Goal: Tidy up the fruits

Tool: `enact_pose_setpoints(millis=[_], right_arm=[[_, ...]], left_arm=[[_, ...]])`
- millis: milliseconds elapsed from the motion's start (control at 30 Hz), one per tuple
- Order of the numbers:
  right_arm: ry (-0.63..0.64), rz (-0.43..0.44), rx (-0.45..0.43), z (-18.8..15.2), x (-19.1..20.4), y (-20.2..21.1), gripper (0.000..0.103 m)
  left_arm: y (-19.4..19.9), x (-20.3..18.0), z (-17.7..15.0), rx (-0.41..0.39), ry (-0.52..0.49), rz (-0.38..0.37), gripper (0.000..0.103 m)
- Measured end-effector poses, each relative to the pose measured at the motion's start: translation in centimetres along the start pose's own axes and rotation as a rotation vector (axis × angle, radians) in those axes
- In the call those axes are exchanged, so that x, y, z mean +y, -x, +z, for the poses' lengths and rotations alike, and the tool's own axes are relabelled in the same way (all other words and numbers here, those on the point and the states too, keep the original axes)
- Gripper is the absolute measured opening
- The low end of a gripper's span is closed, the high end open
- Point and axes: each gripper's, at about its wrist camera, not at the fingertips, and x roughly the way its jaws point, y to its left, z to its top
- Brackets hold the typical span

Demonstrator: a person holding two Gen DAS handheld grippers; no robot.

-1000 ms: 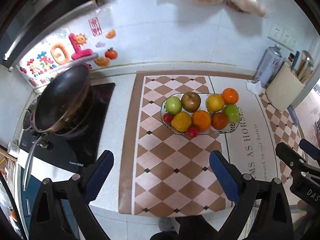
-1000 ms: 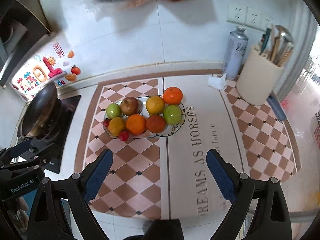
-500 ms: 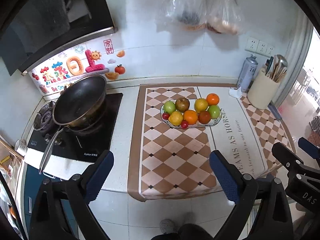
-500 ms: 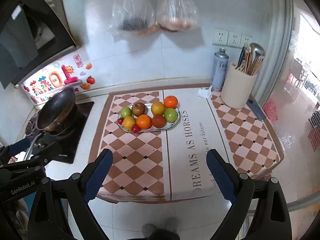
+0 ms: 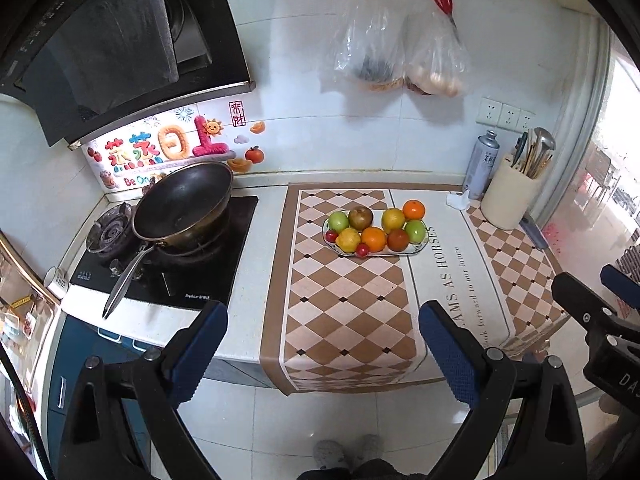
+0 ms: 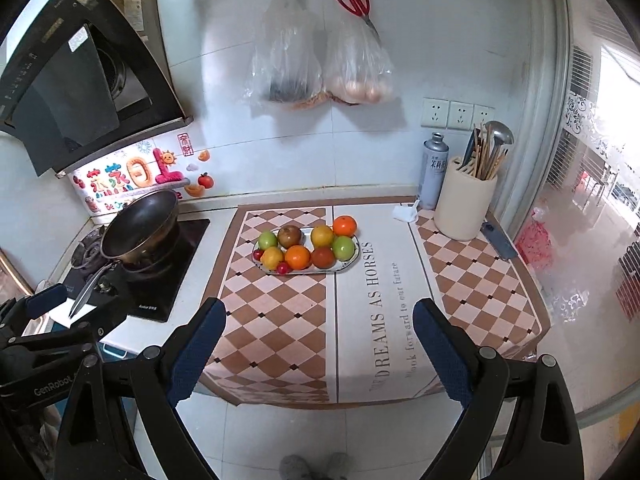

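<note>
Holding both claws spread wide with nothing between them, I have the left claw (image 5: 320, 340) and the right claw (image 6: 318, 338) hanging over the floor, off the front edge of the surface (image 6: 276, 204). Well beyond them, a plate (image 6: 344, 266) sits on the checked mat (image 6: 276, 320), filled with fruit: oranges (image 6: 298, 257), green apples (image 6: 344, 248), a lemon (image 6: 273, 257), small red tomatoes (image 6: 283, 268). Left of it, a pan (image 6: 140, 226) rests on the stove (image 6: 176, 276).

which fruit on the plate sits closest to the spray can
The orange at the plate's back right end; it is the fruit closest to the spray can, beyond the green apple.
</note>
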Motion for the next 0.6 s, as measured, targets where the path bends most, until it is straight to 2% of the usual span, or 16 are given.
enact_pose_setpoints(millis=[267,600], right_arm=[[-0.003,0.005,-0.017,-0.5,-0.9,2.3,0.097],[-0.009,0.028,0.003,-0.4,-1.6,1.9,0.097]], left_arm=[[2.3,-0.9,-0.9,-0.023,0.003,-0.014,0.098],[2.2,-1.4,-0.9,-0.022,0.009,-0.016,0.098]])
